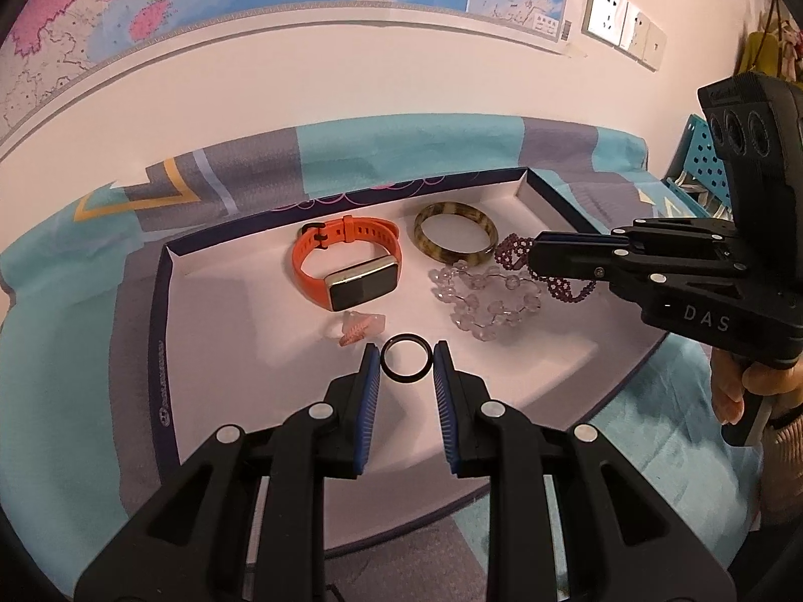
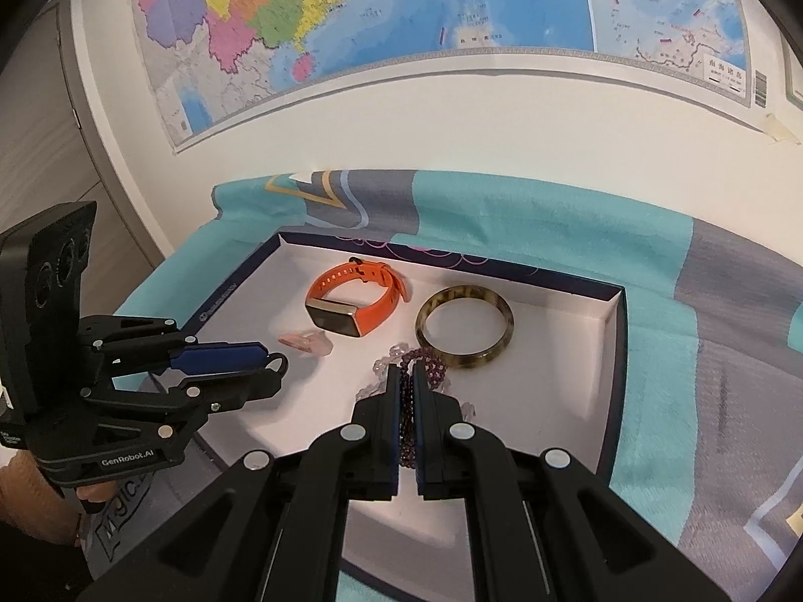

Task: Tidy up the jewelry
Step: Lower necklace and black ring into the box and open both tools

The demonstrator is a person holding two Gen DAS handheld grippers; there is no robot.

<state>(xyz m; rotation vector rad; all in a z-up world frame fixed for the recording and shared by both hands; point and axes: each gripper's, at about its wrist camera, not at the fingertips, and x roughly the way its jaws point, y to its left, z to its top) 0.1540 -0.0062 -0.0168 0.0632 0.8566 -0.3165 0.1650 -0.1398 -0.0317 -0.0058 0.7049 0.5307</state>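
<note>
In the left wrist view, the left gripper [image 1: 405, 351] was seen with its fingers spread on either side of a black ring [image 1: 405, 364], which lay on the white floor of a shallow box [image 1: 201, 301]; contact could not be told. Beyond it were an orange smartwatch [image 1: 346, 263], a mottled bangle [image 1: 455, 234], a clear bead bracelet [image 1: 484, 301] and a small pink piece [image 1: 354, 328]. The right gripper [image 1: 534, 256] was reached in over a purple bead bracelet [image 1: 512, 250].

In the right wrist view, the right gripper [image 2: 405, 381] was shown with fingers pinching the purple bead bracelet [image 2: 424, 358], just beside the bangle [image 2: 464, 327]. The box [image 2: 615, 351] rested on a teal patterned cloth [image 2: 552, 231].
</note>
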